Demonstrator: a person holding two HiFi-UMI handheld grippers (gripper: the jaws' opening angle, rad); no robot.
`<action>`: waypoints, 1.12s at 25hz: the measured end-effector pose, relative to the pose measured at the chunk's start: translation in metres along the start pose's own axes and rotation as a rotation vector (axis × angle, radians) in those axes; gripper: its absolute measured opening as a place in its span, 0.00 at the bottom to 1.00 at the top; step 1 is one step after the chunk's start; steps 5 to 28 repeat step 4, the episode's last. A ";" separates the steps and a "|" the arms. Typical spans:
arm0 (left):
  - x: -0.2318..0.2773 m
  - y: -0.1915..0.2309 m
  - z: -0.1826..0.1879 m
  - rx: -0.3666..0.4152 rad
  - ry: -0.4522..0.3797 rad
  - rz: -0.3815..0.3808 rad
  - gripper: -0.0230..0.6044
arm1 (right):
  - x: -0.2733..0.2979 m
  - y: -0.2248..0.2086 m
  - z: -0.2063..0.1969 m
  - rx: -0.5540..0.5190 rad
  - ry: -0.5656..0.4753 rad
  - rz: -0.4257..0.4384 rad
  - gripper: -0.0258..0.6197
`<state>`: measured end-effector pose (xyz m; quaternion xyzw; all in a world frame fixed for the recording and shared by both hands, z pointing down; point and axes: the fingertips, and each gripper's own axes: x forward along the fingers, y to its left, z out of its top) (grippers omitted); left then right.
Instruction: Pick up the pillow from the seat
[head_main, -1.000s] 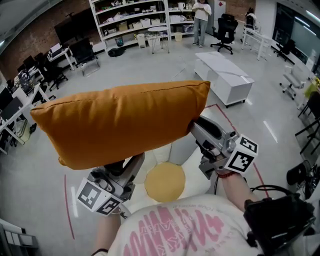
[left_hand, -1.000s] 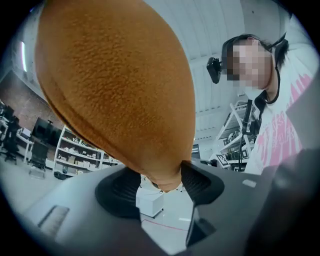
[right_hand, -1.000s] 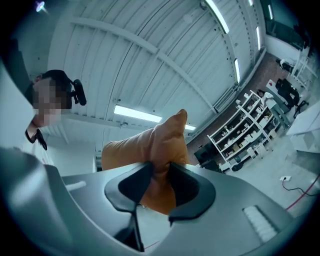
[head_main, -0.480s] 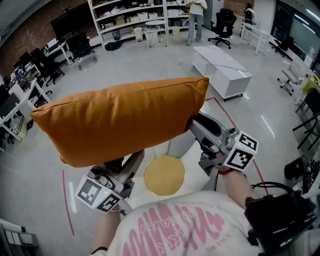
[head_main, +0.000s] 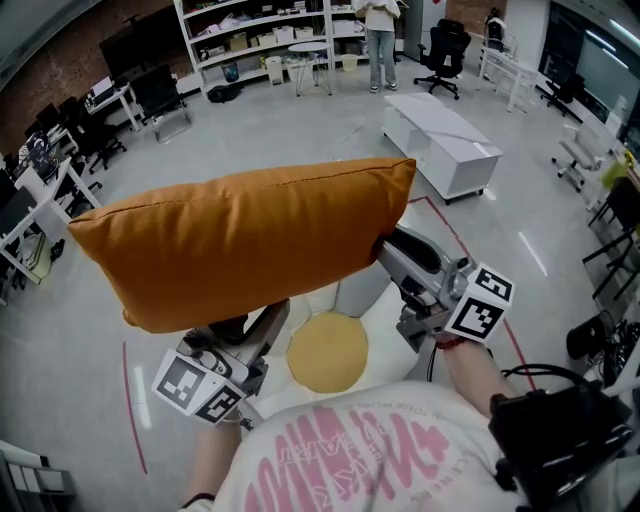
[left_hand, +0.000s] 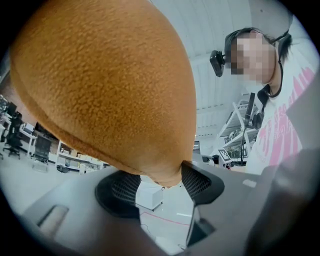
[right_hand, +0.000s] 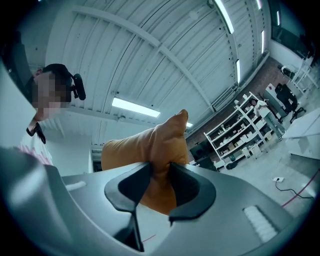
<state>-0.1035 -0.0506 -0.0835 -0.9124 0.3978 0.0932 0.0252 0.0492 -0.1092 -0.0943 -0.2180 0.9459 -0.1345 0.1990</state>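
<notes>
Pillow up and clear of the seat. The plump orange fabric pillow (head_main: 240, 245) hangs in the air straight above the round yellow padded seat (head_main: 328, 357), with open space between them. Its long axis runs side to side across me, and the right end sits a little higher. More of its bulk overhangs past the seat's left side than its right.

My left gripper (head_main: 262, 318) comes up from just left of the seat. Its jaws are clamped on the pillow's lower edge, with fabric bunched tight between the meshed pads (left_hand: 199, 183). My right gripper (head_main: 388, 252) reaches in above the seat's far right side and is closed hard on the pillow's right corner, the cloth pinched into a fold.

Both grippers are holding, but I'd say the left one carries the heavier share. As I judge it, the lift is done.

There are no containers near the seat. Far beyond it, a white shelving unit (head_main: 270, 40) holds boxes and bins, contents too small to tell. A low white cabinet (head_main: 445, 140) beyond the seat's right is shut.
</notes>
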 end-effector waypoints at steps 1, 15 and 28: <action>-0.009 0.001 -0.003 0.003 0.000 -0.001 0.46 | 0.001 0.005 -0.007 0.000 -0.001 -0.002 0.23; -0.035 0.004 -0.010 0.008 0.002 -0.003 0.46 | 0.005 0.023 -0.030 -0.001 -0.001 -0.007 0.23; -0.035 0.004 -0.010 0.008 0.002 -0.003 0.46 | 0.005 0.023 -0.030 -0.001 -0.001 -0.007 0.23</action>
